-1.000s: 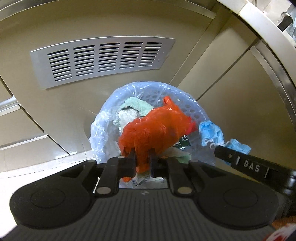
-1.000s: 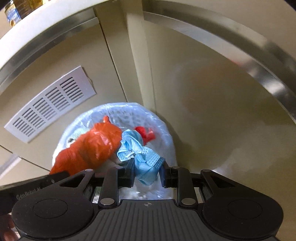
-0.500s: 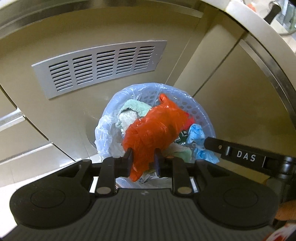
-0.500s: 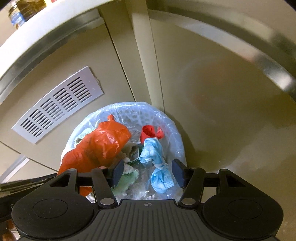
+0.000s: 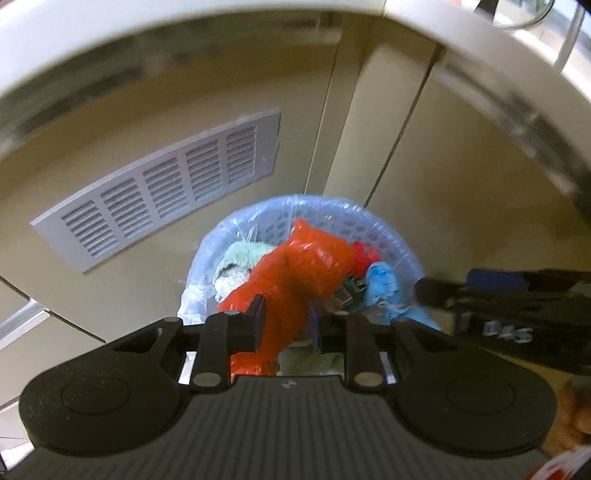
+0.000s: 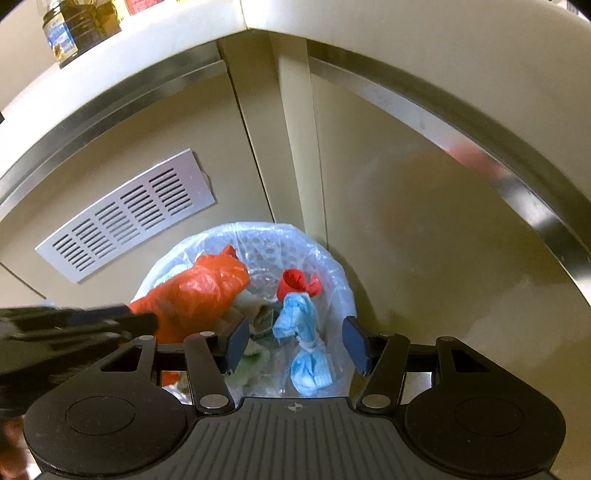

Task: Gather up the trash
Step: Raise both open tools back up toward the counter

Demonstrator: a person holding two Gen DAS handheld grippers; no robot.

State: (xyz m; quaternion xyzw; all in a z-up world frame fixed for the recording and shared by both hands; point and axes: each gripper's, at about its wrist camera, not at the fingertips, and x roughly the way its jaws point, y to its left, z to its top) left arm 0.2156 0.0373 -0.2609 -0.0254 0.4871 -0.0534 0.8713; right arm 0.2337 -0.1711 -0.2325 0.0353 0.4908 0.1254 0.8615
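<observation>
A white perforated bin with a clear liner [image 5: 332,210] [image 6: 258,236] stands on the floor in the cabinet corner. My left gripper [image 5: 284,323] hovers over its near rim. Its jaws are closing on a crumpled orange plastic bag [image 5: 303,269] [image 6: 199,295], which stretches from between the pads down into the bin. My right gripper [image 6: 295,343] stands open above the bin's right side. A blue face mask [image 6: 308,369] [image 5: 384,284] lies loose in the bin below it, touching neither pad. A red scrap [image 6: 295,280], pale green cloth [image 5: 240,254] and paper are also inside.
Beige cabinet doors meet in a corner behind the bin. A grey vent grille [image 5: 166,188] [image 6: 125,218] is set in the left door. The white countertop edge [image 6: 147,55] runs overhead, with a dark bottle [image 6: 70,26] on it.
My right gripper opened and the blue mask dropped into the bin. My left gripper rolled and pulled back a little, with the orange bag still between its fingers.
</observation>
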